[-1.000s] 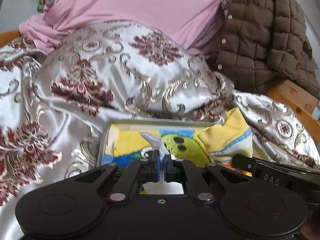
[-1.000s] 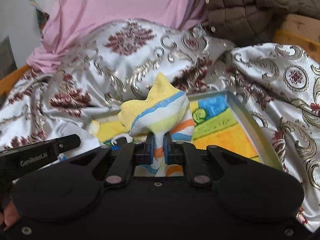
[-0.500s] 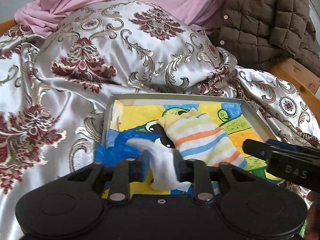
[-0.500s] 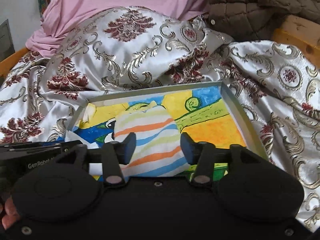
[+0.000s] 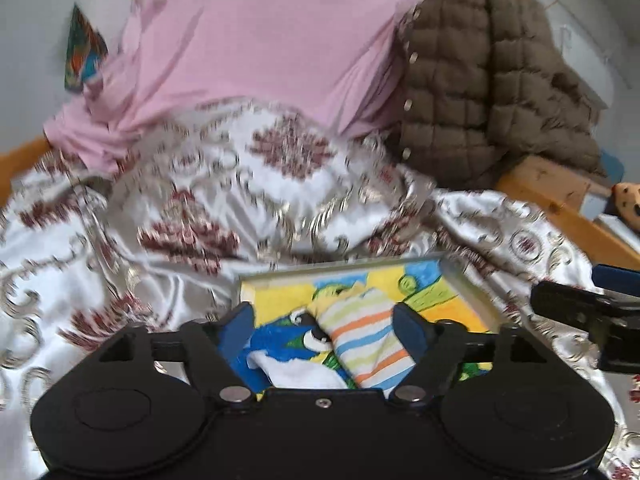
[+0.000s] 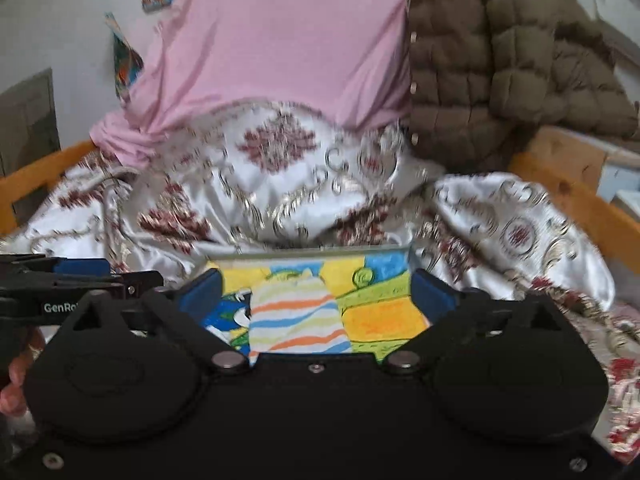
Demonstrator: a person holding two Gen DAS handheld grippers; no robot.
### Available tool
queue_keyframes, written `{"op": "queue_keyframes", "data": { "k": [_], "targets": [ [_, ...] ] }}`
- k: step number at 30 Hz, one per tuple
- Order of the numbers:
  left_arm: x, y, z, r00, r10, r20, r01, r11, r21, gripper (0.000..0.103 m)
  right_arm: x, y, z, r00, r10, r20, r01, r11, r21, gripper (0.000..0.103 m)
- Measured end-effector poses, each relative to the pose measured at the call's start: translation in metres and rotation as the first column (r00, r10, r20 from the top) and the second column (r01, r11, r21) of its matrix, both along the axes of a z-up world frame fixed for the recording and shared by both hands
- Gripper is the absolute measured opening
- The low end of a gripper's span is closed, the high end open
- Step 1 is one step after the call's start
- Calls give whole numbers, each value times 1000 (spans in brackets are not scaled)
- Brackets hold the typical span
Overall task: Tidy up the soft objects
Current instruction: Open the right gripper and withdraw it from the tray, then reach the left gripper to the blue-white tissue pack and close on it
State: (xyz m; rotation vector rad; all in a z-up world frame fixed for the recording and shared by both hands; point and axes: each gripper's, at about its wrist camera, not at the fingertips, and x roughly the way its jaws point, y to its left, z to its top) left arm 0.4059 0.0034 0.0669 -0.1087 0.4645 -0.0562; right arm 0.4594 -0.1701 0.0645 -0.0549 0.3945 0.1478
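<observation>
A striped sock [image 5: 366,334] [image 6: 298,318] with orange, blue and yellow bands lies flat in a shallow metal tray [image 5: 466,286] [image 6: 320,252] with a bright painted bottom. A white sock [image 5: 298,370] lies beside it on the left. My left gripper [image 5: 324,330] is open and empty, just above the near end of both socks. My right gripper [image 6: 316,294] is open wide and empty, its fingers on either side of the striped sock. Each gripper shows at the edge of the other's view [image 5: 584,312] [image 6: 72,288].
The tray sits on a silver satin quilt [image 5: 248,200] with red and gold patterns. A pink cloth [image 5: 272,40] and a brown quilted jacket [image 5: 488,92] are piled behind. A wooden bed rail [image 5: 560,208] [image 6: 576,196] runs along the right.
Both grippers let go of their socks, opened wide, then pulled back and tilted up. The socks now lie flat in the tray.
</observation>
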Motion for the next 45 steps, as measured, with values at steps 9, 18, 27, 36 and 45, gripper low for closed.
{"op": "queue_keyframes", "data": {
  "k": [9, 18, 27, 36, 45],
  "targets": [
    [-97, -10, 45, 989, -1, 150, 0, 1000, 10, 101, -112, -23, 37, 991, 24, 133, -31, 998, 48, 102],
    [-186, -15, 59, 975, -50, 214, 42, 998, 42, 102, -206, -23, 49, 979, 27, 204, -43, 996, 74, 102],
    [-266, -9, 41, 968, -119, 222, 97, 989, 108, 102, -282, -1, 30, 969, -1, 246, -3, 1000, 14, 102],
    [-319, 22, -1, 978, -163, 130, 146, 981, 128, 102, -318, 2, -8, 993, -16, 115, 12, 999, 32, 102],
    [-330, 45, -38, 981, -191, -18, 192, 972, 137, 102, -312, 5, -48, 998, 10, -59, -8, 1000, 30, 103]
  ]
}}
